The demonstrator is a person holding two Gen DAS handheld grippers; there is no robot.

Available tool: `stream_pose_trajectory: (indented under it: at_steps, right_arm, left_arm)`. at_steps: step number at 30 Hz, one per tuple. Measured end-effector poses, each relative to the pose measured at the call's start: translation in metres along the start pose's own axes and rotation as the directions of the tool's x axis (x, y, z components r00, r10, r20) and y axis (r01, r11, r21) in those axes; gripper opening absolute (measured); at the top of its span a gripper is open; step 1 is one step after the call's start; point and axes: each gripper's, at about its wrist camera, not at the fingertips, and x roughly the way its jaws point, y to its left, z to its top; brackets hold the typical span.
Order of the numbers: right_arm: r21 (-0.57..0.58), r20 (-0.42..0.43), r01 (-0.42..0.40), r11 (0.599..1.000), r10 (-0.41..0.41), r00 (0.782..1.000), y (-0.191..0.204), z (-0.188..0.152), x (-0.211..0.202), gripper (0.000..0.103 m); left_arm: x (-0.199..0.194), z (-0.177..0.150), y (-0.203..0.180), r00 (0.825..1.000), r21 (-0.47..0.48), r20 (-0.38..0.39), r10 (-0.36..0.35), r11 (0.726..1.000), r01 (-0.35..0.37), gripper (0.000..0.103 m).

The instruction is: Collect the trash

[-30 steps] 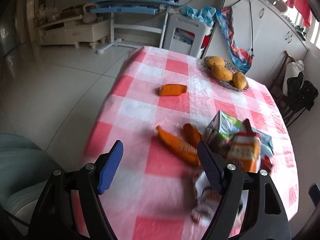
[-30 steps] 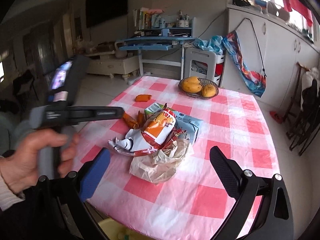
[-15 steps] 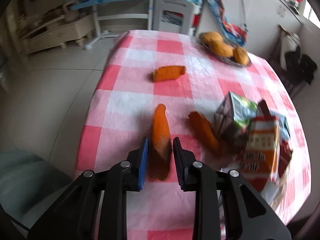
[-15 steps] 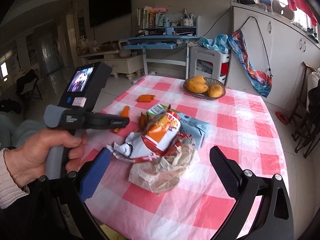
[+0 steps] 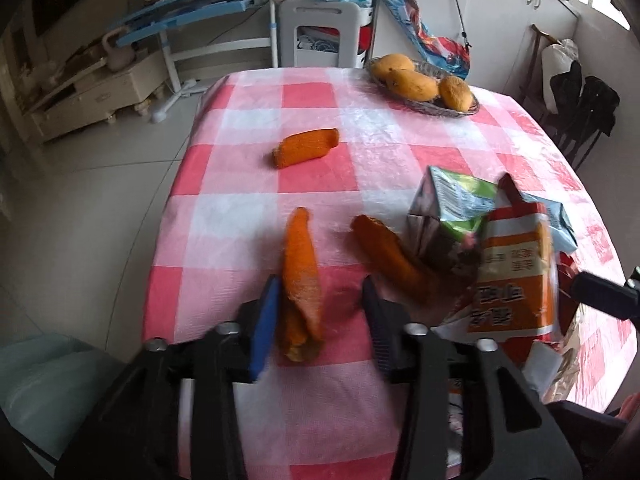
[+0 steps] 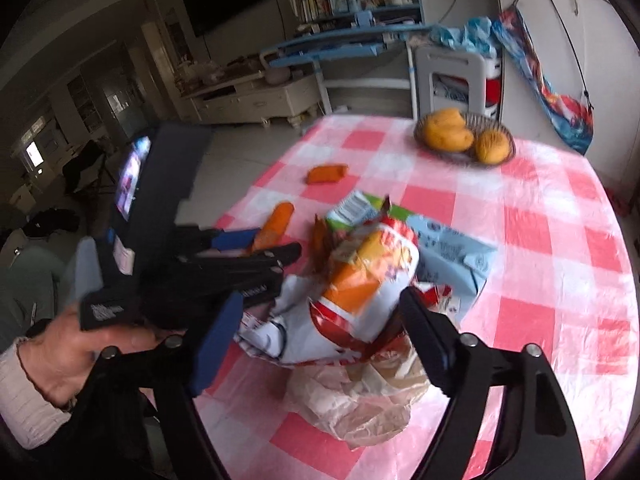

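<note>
L gripper [image 5: 316, 320] sits low at 6 o'clock in its own view, fingers part-spread with the long orange peel [image 5: 302, 276] between them. The blue pad [image 5: 264, 330] looks to touch the peel's left flank; the black finger [image 5: 378, 332] stands clear on the right, so no clamp. Prob. lined up this way so the pads close across the peel's narrow width, not its length.

Peel's long axis runs along the fingers, tapered tip toward 12, ragged wide end toward 6, flat on the checked tablecloth [image 5: 248, 196] near the table's left edge. A 2nd peel [image 5: 390, 258] lies at 2 from it, angled 10-to-4, up against the wrapper pile [image 5: 508, 272]. A 3rd, stubby one [image 5: 306, 148] is well apart toward 12.

R gripper [image 6: 316, 332] is spread wide, straddling the snack bag [image 6: 368, 280] w/o touching it, likely staged to scoop the heap whole. Mango basket [image 6: 464, 138] at 1 isn't trash.
</note>
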Motion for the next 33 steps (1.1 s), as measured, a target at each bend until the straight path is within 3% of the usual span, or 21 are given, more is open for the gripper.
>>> stream_pose_trajectory:
  at_steps: [4, 11, 17, 21, 24, 28, 33]
  right_arm:
    - [0.001, -0.019, 0.007, 1.000, -0.007, 1.000, 0.000, 0.001, 0.005, 0.075]
    - [0.058, -0.038, 0.051, 0.997, -0.048, 0.998, -0.008, 0.004, 0.018, 0.075]
    - [0.013, -0.039, 0.120, 0.993, -0.120, 0.992, -0.005, 0.002, 0.028, 0.074]
    - [-0.056, -0.033, 0.169, 0.984, -0.171, 0.985, 0.001, 0.001, 0.027, 0.038]
    - [-0.043, 0.011, 0.152, 0.987, -0.152, 0.988, 0.000, 0.004, 0.014, 0.026]
    - [-0.013, 0.119, 0.093, 0.996, -0.091, 0.989, 0.000, 0.010, -0.012, 0.019]
    - [0.102, 0.276, -0.057, 0.993, 0.027, 0.961, -0.020, 0.014, -0.050, 0.019]
  left_arm:
    - [-0.003, 0.002, 0.022, 0.996, -0.072, -0.047, -0.074, 0.995, 0.071, 0.017]
    - [-0.025, -0.010, 0.041, 0.990, -0.100, -0.070, -0.125, 0.988, 0.117, 0.016]
    - [-0.019, -0.023, 0.039, 0.989, -0.079, -0.102, -0.106, 0.992, 0.099, 0.017]
    - [-0.019, -0.026, 0.027, 0.996, -0.019, -0.076, -0.045, 0.999, 0.044, 0.017]
    - [-0.022, -0.025, 0.026, 0.997, -0.021, -0.068, -0.044, 0.999, 0.043, 0.017]
    - [-0.034, -0.020, 0.031, 0.993, -0.067, -0.017, -0.118, 0.991, 0.116, 0.016]
    - [-0.051, -0.019, 0.028, 0.985, -0.072, 0.067, -0.161, 0.984, 0.166, 0.016]
